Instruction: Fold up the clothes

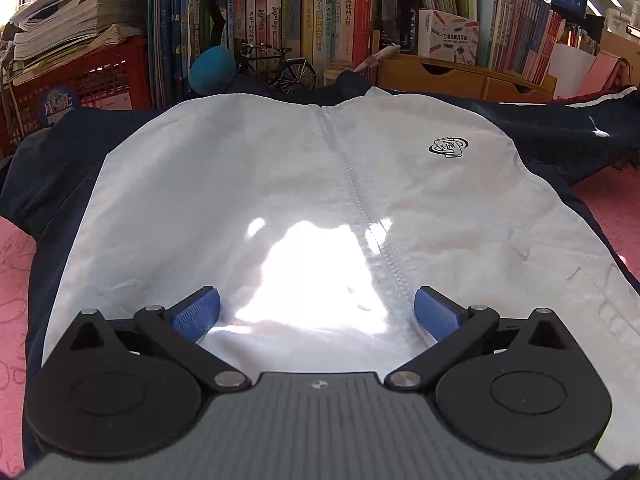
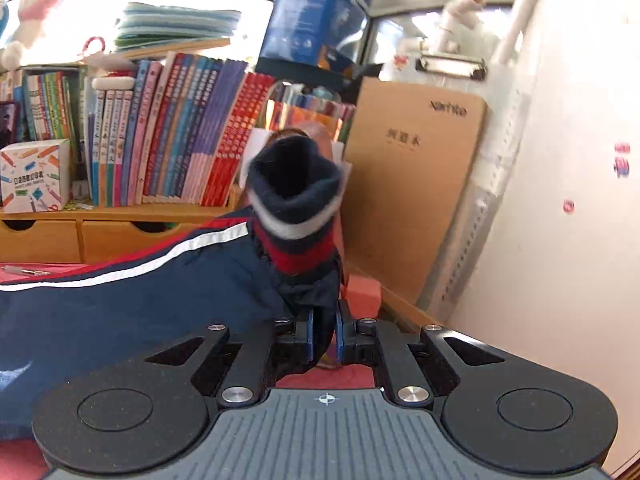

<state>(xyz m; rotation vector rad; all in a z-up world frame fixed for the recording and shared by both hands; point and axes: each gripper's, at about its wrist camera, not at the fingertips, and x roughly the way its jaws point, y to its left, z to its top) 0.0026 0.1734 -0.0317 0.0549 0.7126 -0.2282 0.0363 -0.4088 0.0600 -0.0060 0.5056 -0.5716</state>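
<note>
The left gripper [image 1: 316, 312] hangs with its jaws wide apart over the white front of the jacket [image 1: 280, 184], spread across the pink-covered table [image 1: 616, 204]. At the table's right edge, beside the wall, the right gripper [image 2: 323, 338] pinches the navy sleeve [image 2: 296, 216], its striped cuff lifted off the table.

Jacket spread on the desk before a wall of books

The jacket [image 1: 256, 184] lies flat on the desk [image 1: 616, 208], its zip [image 1: 352, 184] running away toward the books [image 1: 304, 20] behind; a crate [image 1: 92, 80] stands back left. The left gripper [image 1: 316, 312] hangs over the hem; the right gripper [image 2: 323, 336] pinches the sleeve [image 2: 296, 216], raised before a clipboard [image 2: 412, 168].
</note>
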